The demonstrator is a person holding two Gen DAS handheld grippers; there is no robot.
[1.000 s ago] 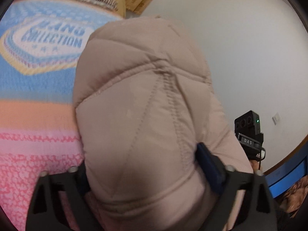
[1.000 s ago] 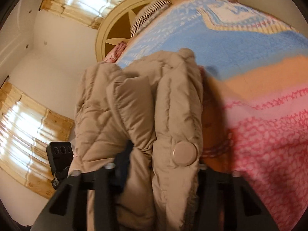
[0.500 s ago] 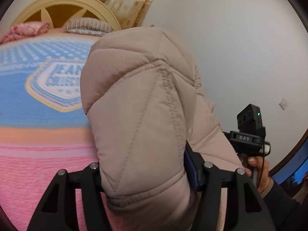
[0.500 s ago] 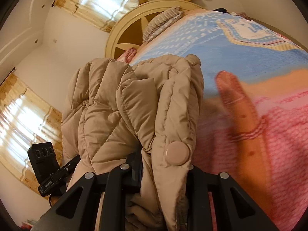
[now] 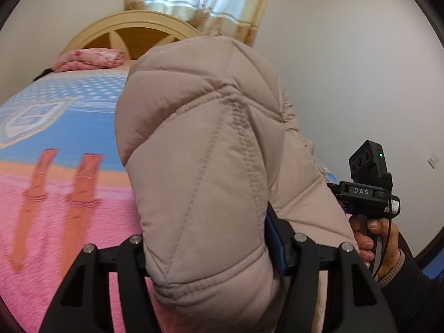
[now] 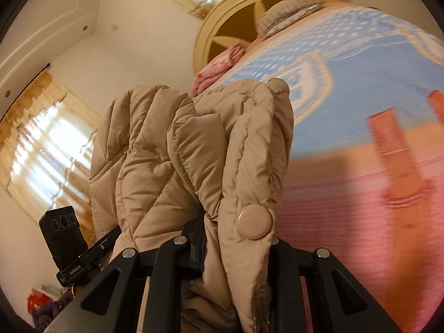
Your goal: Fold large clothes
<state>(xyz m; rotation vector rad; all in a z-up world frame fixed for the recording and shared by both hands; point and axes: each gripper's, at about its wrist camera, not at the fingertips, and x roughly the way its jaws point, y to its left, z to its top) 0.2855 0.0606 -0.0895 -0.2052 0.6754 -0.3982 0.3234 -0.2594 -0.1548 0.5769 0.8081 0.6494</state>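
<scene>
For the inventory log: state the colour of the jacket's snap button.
Pale pinkish beige, matching the jacket; the snap button shows best in the right wrist view.

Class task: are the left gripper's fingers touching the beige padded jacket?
Touching. The left wrist view shows the beige padded jacket bulging between the left gripper, both fingers pressed into it.

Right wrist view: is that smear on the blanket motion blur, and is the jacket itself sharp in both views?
Right wrist: the blanket is streaked with motion blur, the window glares, yet the puffer jacket and its snap stay sharp. Left wrist: the jacket is crisp, the blanket slightly soft, fisheye bending the headboard.
</scene>
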